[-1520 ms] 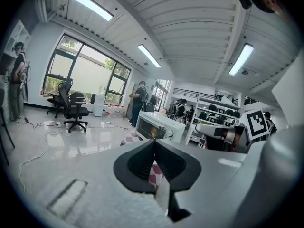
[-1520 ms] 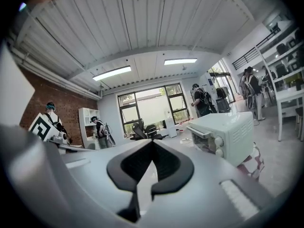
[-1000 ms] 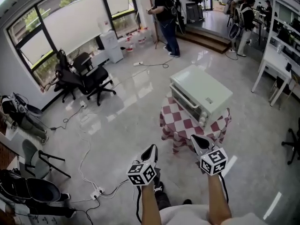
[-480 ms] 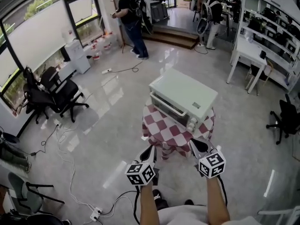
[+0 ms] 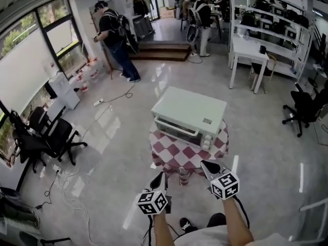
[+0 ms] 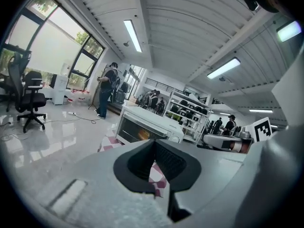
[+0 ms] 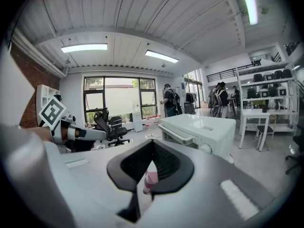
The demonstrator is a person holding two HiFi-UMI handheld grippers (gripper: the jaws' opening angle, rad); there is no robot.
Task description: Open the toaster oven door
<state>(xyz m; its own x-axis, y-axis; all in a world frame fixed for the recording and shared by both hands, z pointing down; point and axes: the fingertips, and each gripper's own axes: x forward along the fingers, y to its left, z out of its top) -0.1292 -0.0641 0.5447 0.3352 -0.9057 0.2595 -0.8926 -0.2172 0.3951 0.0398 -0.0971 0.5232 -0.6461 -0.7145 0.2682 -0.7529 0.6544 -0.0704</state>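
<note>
Head view puts the toaster oven point(image 5: 189, 111) on a small table point(image 5: 177, 148), at 1 o'clock from the left tongs point(image 5: 160, 177) and 11 o'clock from the right tongs point(image 5: 206, 166). A red-and-white checked cloth point(image 5: 168, 164) hides the table legs. Both forearms point(image 5: 236, 222) are cut off by the bottom edge.

The oven's long axis runs from 10 to 4 o'clock. Its glass door point(image 5: 177, 129) is closed and faces 7 o'clock, with the knobs point(image 5: 207, 140) at the 4 o'clock end. What is inside cannot be made out.

Both tongs hang short of the table, jaws pressed together on nothing.
</note>
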